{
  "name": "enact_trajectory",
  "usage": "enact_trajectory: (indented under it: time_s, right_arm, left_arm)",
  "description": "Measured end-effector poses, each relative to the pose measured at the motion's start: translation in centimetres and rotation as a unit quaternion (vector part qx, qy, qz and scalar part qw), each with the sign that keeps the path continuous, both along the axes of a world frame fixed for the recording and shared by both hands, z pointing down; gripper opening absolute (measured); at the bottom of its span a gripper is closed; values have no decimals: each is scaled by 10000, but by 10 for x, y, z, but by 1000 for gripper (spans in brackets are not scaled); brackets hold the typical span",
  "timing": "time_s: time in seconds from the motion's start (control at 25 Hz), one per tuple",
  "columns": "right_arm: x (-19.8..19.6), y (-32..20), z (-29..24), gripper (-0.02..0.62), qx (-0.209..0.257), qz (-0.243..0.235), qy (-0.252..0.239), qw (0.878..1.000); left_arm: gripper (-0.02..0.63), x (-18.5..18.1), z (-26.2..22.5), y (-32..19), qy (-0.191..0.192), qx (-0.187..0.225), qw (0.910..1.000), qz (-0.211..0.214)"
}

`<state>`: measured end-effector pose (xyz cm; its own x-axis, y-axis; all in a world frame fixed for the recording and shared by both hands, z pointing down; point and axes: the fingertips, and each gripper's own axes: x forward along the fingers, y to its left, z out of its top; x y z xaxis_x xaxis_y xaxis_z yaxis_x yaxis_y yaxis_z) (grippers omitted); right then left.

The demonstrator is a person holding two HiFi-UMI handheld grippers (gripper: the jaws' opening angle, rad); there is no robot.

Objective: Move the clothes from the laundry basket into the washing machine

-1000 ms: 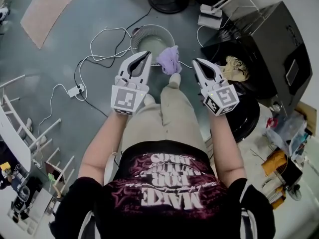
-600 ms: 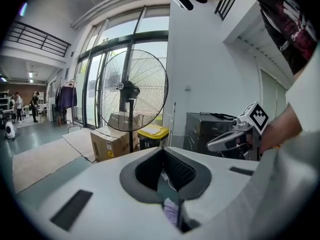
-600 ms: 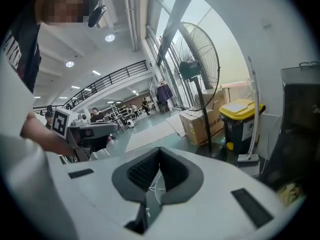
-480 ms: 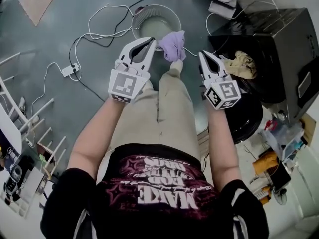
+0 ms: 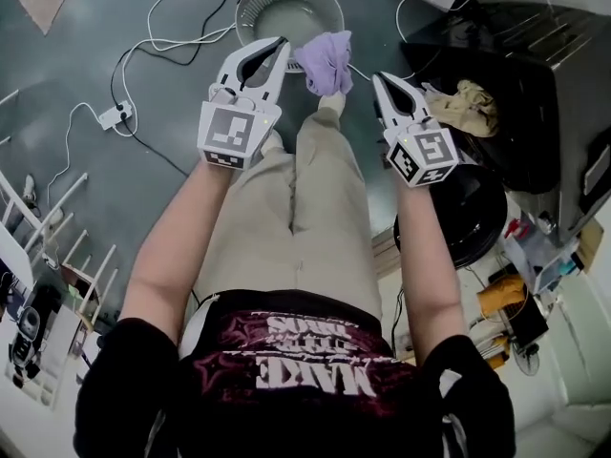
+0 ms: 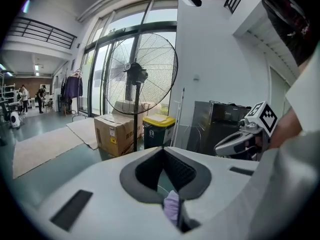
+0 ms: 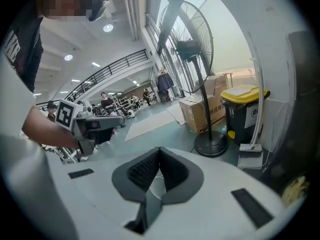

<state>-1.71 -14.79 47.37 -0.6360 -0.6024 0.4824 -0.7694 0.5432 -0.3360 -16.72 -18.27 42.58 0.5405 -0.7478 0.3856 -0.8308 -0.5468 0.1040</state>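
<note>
A round white laundry basket (image 5: 286, 6) stands on the grey floor ahead of my feet. A purple cloth (image 5: 325, 60) hangs at its near right rim. My left gripper (image 5: 280, 46) is shut, tips just left of the cloth; I see no grip on it. The purple cloth (image 6: 172, 206) shows through the slot below the closed left gripper (image 6: 163, 154). My right gripper (image 5: 380, 77) is shut and empty, right of the cloth; the right gripper (image 7: 160, 151) holds nothing. The black washing machine (image 5: 535, 74) stands at the right, a yellowish cloth (image 5: 470, 105) in its opening.
White cables and a power strip (image 5: 115, 114) lie on the floor left of the basket. A white rack (image 5: 48, 246) stands at the far left. A tall pedestal fan (image 6: 140, 74), a cardboard box (image 6: 117, 134) and a yellow-lidded bin (image 6: 159, 129) stand ahead. A round black door (image 5: 468, 218) lies right of my legs.
Both grippers have sunk toward the floor, and the basket and purple cloth have slid up the head view. Both jaws stay shut.
</note>
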Motion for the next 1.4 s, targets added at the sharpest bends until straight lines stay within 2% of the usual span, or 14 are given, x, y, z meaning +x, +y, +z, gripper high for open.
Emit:
enact_trajectory:
  time_s: [0.4,0.68,0.92,1.12,1.2,1.36,1.4]
  right_arm:
    - [-11,-3,84,6,-392,-245,208,9987]
    - [0,10,159,9,-892,-388,546,9938]
    - [1,12,208,157,-1301,-459,512,9891]
    - [-6,13,245,305,-1710,-394,320,9840]
    - [-7,13,259,326,-1814,-387,358,9820]
    - [-10,9,279,460,-1956,-249,359,9797]
    - [-10,8,283,469,-1983,-202,334,9794]
  left_arm:
    - [5,5,76,5,-104,-346,9993,29]
    - [5,15,119,9,165,-831,9964,-66]
    - [5,31,147,9,141,-914,9957,46]
    - [5,36,166,15,130,-1047,9944,49]
    - [5,37,172,15,128,-1065,9942,37]
    - [5,38,181,12,123,-1089,9940,13]
    - [5,38,184,11,118,-1086,9940,15]
